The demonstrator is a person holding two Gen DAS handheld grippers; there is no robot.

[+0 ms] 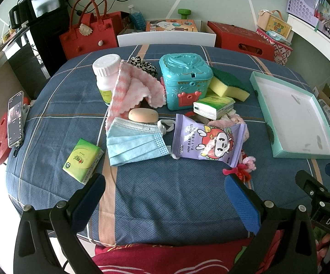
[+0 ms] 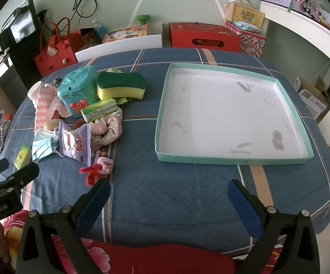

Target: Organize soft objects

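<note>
Both my grippers, left (image 1: pixel 165 196) and right (image 2: pixel 168 196), fingers apart, empty; I should pinch the face mask (image 1: pixel 135 143) centrally, then carry it right to the tray (image 2: pixel 231 159).

You've got two green tissue packs: one (image 1: pixel 83 160) at 8 o'clock of the pile, one (image 1: pixel 213 106) at 2. One each: face mask (image 1: pixel 135 143), baby wipes pack (image 1: pixel 207 141), sponge (image 1: pixel 230 84), pink cloth (image 1: pixel 134 86), teal box (image 1: pixel 185 83), pill bottle (image 1: pixel 105 73), tray (image 2: pixel 231 111).
</note>
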